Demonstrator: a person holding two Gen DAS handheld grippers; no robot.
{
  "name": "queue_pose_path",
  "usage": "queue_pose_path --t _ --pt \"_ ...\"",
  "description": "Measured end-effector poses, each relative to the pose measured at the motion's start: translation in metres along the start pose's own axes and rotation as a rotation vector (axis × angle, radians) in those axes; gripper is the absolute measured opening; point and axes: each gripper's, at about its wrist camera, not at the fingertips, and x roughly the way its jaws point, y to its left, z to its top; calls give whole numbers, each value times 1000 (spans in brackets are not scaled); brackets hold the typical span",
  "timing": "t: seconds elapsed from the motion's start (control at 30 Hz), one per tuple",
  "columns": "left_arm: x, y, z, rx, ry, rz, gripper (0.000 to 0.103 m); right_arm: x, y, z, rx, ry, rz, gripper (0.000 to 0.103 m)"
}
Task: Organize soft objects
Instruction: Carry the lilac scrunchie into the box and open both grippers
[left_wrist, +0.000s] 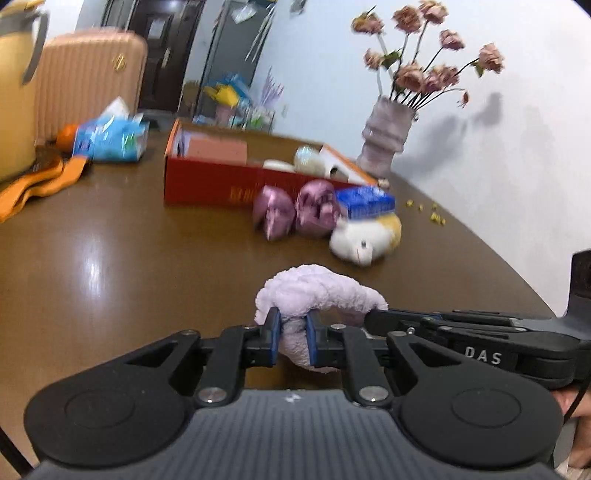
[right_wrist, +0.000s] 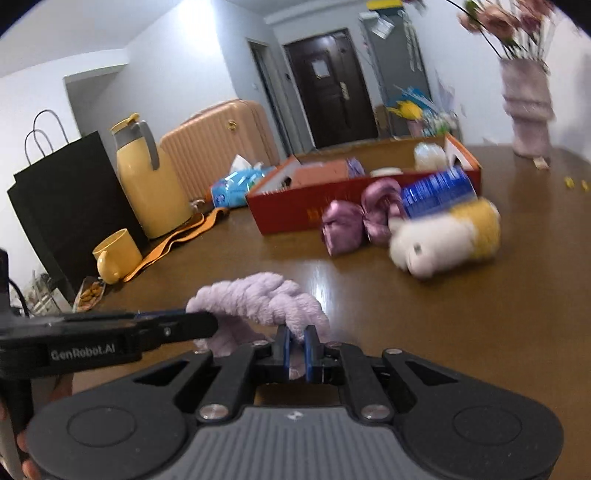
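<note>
You work on a glossy brown wooden table (left_wrist: 110, 266) in a room with a dark door at the back. In the upper left of the left wrist view stand a peach ribbed suitcase (left_wrist: 88, 81) and a blue tissue pack (left_wrist: 110, 138). In the middle lies an open red cardboard box (left_wrist: 207, 184), then two shiny purple satin pouches (left_wrist: 295, 214), a white and yellow plush toy (left_wrist: 364, 238) with a blue packet (left_wrist: 367, 201) on top of it, and at the upper right a grey vase of dried pink roses (left_wrist: 386, 140).

The lilac fluffy twisted band (left_wrist: 321, 291) is low in the centre of both views, held over the table between the two tools.

The left gripper (left_wrist: 291, 332) is clenched on one end of the band, its blue pads pressing the plush. The right gripper (right_wrist: 299, 349) is clenched on the other end, almost fully closed.

I judge the step is to carry the band to the red box. Move both hands together so the band does not stretch, keep it above the pouches, and release only over the box.
</note>
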Motion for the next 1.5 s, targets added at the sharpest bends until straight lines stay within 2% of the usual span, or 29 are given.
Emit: queue_pose_path --t 0.1,0.13,0.37,0.43,0.5,0.6,0.7,0.77,0.83,0.9,1.0,1.07,1.17,1.27,1.37,1.5 --pt "0 -1 -9 -13 23 15 15 -4 2 -8 12 12 -3 9" --pt "2 -2 -10 -7 26 24 15 -3 3 -9 7 14 -13 13" --pt "10 -10 -14 74 4 83 20 6 11 -11 -87 4 -86 24" --pt "12 -9 -13 81 3 79 19 11 13 -10 -108 1 -95 24" --pt "14 -7 -11 70 1 76 16 15 13 -9 -105 2 -90 17" --pt "13 -6 -8 73 -13 76 15 15 13 -7 -103 -16 -77 14" --pt "10 -6 -2 71 -33 69 14 10 11 -2 -84 -34 -51 14" --pt "10 -6 9 76 -51 60 14 7 6 9 -43 -43 13 14" --pt "13 -7 31 89 -72 35 14 5 2 27 -26 -67 60 14" --pt "17 -8 67 93 -111 -16 14 3 1 56 -68 -109 47 14" --pt "43 -3 137 74 -116 -70 14 12 -13 113 -101 -163 5 13" --pt "73 1 183 57 -98 -79 14 28 -31 162 -81 -159 8 13" --pt "137 14 247 2 -24 -62 14 78 -64 233 -27 -85 -1 13" --pt "204 32 287 -34 44 -19 14 145 -103 285 76 17 2 13" --pt "267 54 308 -82 136 8 14 207 -134 313 145 100 -23 13" --pt "322 74 314 -107 232 81 14 272 -162 321 208 226 -53 13"
